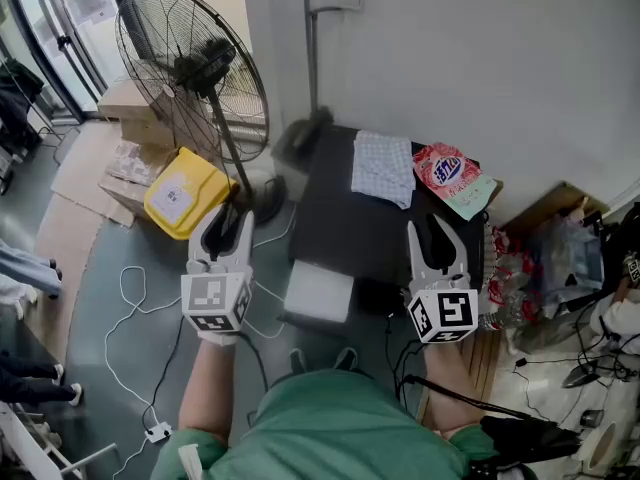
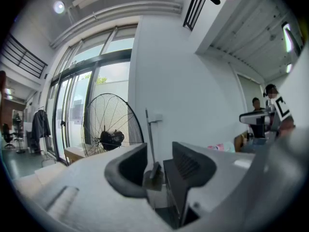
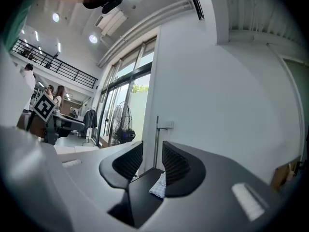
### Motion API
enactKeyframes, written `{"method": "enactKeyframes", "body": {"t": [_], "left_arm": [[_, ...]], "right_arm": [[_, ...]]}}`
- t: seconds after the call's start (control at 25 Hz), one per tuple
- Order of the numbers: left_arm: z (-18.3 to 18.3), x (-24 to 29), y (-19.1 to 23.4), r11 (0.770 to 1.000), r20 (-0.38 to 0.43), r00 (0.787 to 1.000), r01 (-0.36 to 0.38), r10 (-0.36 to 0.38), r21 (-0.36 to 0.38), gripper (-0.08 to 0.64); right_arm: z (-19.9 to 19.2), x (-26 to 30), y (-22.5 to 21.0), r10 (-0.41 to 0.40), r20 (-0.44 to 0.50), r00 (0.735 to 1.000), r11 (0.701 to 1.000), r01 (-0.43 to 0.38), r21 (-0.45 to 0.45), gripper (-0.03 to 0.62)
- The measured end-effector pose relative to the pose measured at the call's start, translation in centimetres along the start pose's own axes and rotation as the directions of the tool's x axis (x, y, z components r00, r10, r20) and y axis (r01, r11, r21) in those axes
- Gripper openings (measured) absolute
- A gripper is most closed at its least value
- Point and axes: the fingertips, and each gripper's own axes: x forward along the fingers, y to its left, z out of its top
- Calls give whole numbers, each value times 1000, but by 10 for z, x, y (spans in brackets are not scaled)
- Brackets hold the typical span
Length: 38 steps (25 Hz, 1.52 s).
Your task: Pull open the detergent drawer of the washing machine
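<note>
Drawer, white rectangular box: pulled out
Left white gripper: jaws apart, empty
Right white gripper: jaws apart, empty

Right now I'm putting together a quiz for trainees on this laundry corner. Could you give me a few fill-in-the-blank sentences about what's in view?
On the washing machine's dark top, beside the pink detergent bag, lies a checked ____.
The box on the floor near the standing fan is ____.
The left gripper and the right gripper each have their jaws apart, holding ____.
Missing words: cloth; yellow; nothing.
</note>
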Motion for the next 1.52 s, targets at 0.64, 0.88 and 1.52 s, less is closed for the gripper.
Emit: {"method": "enactKeyframes", "body": {"t": [0.64, 0.88, 1.52], "left_arm": [[-5, -2, -4, 1000, -9, 1000, 7, -7, 3, 160], [-6, -3, -4, 1000, -9, 1000, 1, -1, -7, 159], [-9, -7, -6, 1000, -12, 1000, 4, -5, -24, 156]], "right_arm": [[0, -2, -2, -12, 9, 1000, 1000, 12, 7, 97], [1, -6, 2, 18, 27, 999, 1000, -17, -20, 97], [0, -10, 3, 16, 19, 1000, 1000, -15, -11, 95]]}}
